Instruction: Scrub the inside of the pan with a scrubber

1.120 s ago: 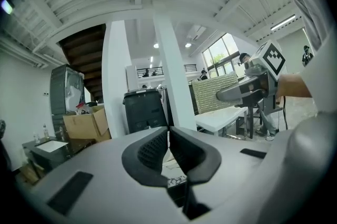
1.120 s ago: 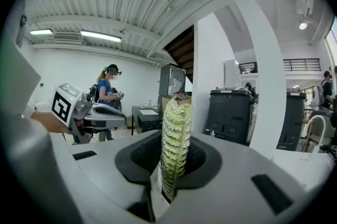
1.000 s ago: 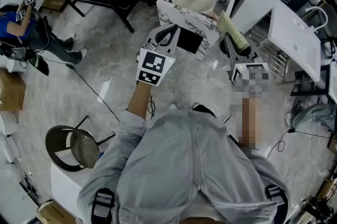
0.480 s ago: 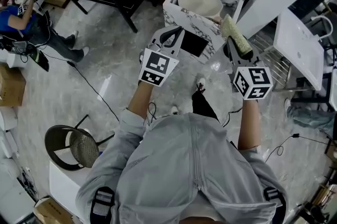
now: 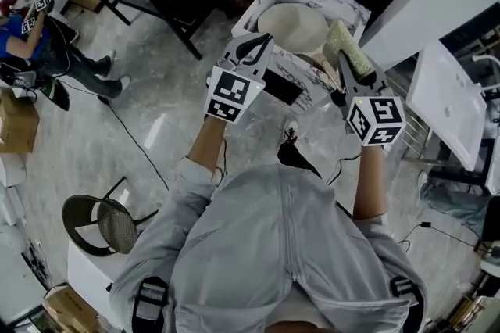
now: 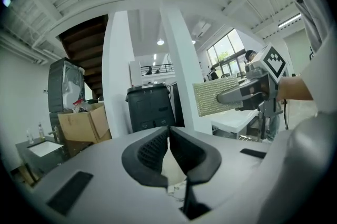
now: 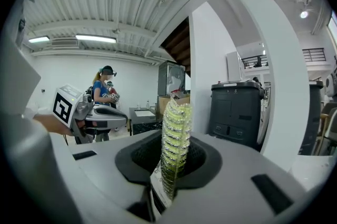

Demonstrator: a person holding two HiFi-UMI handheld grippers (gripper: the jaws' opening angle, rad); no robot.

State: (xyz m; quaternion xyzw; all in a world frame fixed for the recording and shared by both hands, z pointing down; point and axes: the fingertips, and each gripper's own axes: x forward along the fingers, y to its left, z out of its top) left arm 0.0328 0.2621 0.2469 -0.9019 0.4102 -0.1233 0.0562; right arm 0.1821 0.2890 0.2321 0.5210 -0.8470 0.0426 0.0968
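Pressed tip to tip, the jaws of the left gripper (image 6: 168, 131) show dark, ribbed rubber pads set in smooth grey plastic, with nothing between them. The right gripper (image 7: 171, 150) has its jaws clamped on the scrubber (image 7: 174, 133), a flat rectangular pad, yellow-green, under a glittery, knobbly mesh. It stands on edge, and most of it sticks out past the jaw tips.

From the head view, the pan (image 5: 293, 25) is a round, shallow, cream-coloured dish with a matte inside. It sits on a boxy table (image 5: 348, 7) with a white surface veined in grey like marble. Both grippers are held in front of it. The left one reaches over the pan's near left rim, and the scrubber lies just to the right of the pan. Whether either touches the pan cannot be told. Each gripper carries a cube with black-and-white square markers.
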